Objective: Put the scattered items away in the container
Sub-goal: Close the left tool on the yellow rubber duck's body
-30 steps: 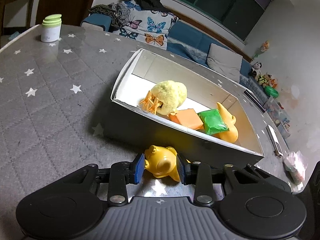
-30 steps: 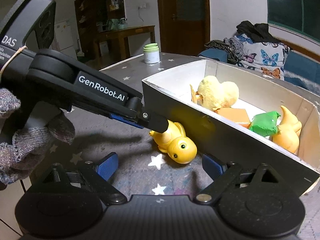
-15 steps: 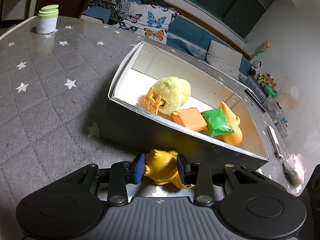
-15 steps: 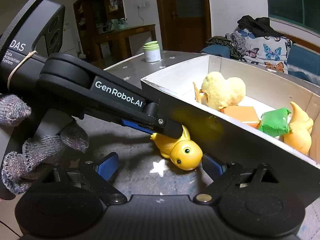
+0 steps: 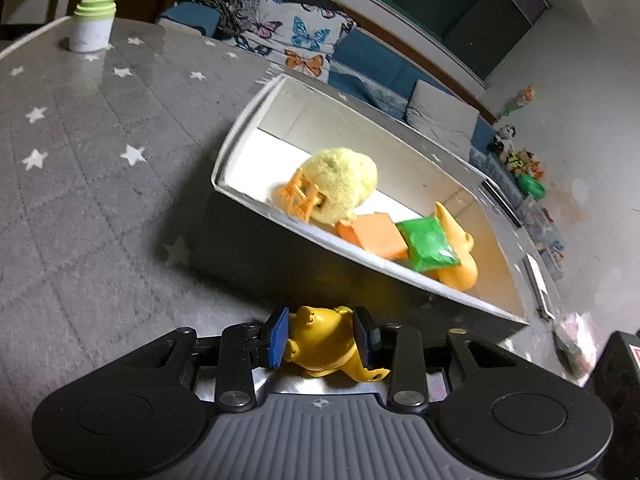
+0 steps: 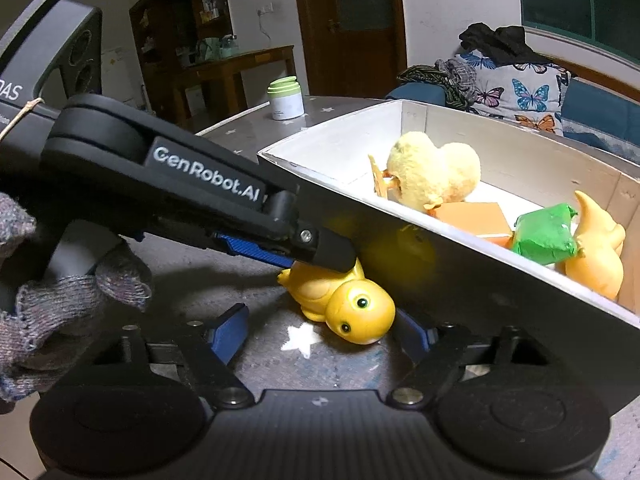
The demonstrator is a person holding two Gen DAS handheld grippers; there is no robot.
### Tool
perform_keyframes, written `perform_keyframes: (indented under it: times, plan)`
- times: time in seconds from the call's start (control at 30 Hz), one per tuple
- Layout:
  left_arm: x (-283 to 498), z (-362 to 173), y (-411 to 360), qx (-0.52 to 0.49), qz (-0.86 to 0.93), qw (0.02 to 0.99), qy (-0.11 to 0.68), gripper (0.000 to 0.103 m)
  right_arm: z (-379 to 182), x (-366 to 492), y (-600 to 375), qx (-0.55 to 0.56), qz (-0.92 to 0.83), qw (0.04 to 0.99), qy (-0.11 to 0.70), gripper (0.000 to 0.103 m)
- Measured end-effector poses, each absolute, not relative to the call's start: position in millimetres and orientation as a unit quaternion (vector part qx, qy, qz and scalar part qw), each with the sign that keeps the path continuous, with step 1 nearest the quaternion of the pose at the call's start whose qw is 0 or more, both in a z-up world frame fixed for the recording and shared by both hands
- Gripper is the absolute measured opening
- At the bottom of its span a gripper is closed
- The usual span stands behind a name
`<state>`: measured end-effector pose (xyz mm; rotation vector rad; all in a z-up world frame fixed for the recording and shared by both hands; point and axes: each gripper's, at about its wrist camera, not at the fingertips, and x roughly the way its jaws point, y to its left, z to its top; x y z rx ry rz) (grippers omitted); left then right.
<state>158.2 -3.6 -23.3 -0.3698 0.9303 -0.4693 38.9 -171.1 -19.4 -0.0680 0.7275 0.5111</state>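
While right tool (image 6: 320,330) gapes wide, left tool (image 5: 320,334) clamps yellow turtle (image 5: 322,340) beside box (image 5: 240,168).

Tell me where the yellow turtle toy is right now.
The yellow turtle toy sits outside the white box, against its near wall on the starred table, clamped in the left claw.

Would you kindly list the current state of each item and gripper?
Yellow plastic turtle toy: gripped, outside the box.
Left gripper: shut on the turtle.
Right gripper: open, empty.
White cardboard box: open-topped, holding four items.
Green-lidded white jar: upright, lidded.
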Motion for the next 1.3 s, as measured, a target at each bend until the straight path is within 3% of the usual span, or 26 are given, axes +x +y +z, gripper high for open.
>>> perform_keyframes:
  times: [0.5, 0.83, 1.3]
  plan:
    - [116.8, -22.8, -6.1, -0.198, -0.224, 0.828, 0.475, 0.037, -17.9, 9.5, -181.2, -0.056, 0.228, 0.905, 0.354, 0.087]
    - [93.6, -7.9, -5.7, -0.164, -0.223, 0.848, 0.451, 0.037, -11.0, -26.1, -194.8, -0.075, 0.229, 0.905, 0.352, 0.09]
    - [113.9, -20.8, -1.8, -0.183, -0.223, 0.846, 0.448, 0.037, -1.2, -58.4, -188.3, -0.083, 0.318, 0.881, 0.341, 0.09]
